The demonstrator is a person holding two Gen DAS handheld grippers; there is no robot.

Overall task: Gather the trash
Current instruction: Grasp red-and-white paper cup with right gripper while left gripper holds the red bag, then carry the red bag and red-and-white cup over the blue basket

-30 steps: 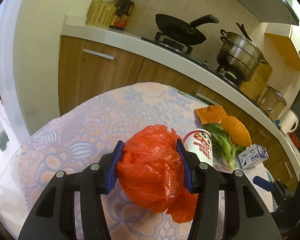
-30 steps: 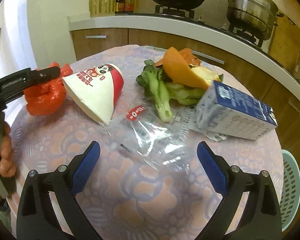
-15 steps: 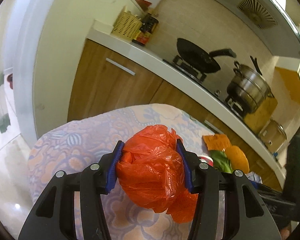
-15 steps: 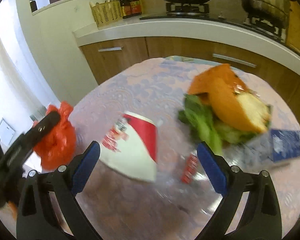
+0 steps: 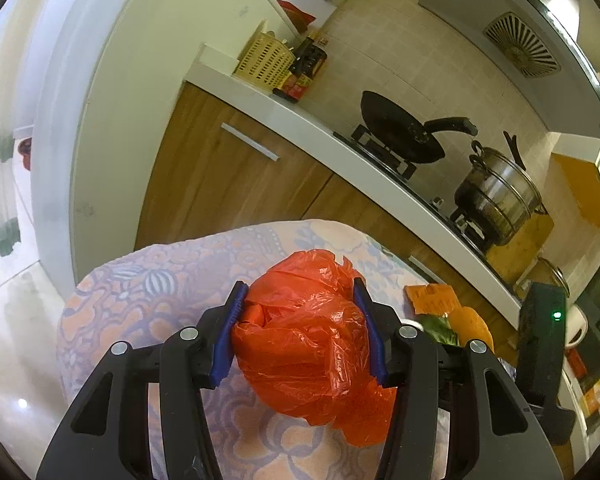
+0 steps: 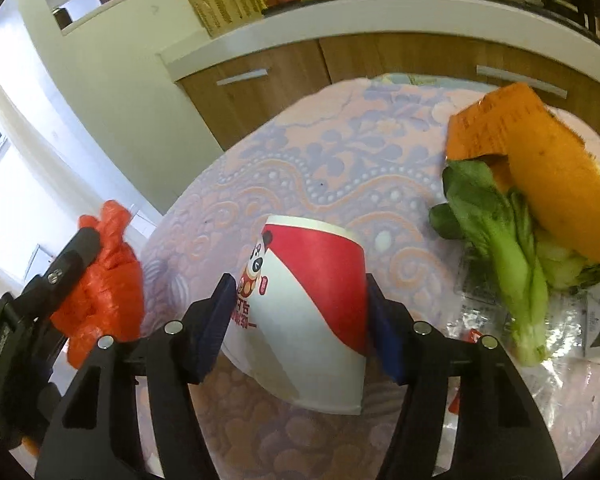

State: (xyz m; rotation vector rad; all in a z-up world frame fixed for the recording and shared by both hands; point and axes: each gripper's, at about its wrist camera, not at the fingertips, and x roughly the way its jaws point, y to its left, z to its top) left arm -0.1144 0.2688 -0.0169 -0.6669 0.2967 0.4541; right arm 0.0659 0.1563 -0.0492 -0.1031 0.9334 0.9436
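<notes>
while the left gripper (image 5: 300, 330) clamps the orange bag (image 5: 312, 344), right gripper (image 6: 298, 312), jaws just closing onto the paper cup (image 6: 304, 312), should squeeze gently, avoiding collapse.

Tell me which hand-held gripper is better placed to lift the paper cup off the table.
Right: the right hand-held gripper has just closed around the paper cup. The left hand-held gripper is full, clamping the orange bag.

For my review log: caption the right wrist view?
Right gripper closing around paper cup on its side.

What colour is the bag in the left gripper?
Orange-red bag, clearest in the left wrist view.
</notes>
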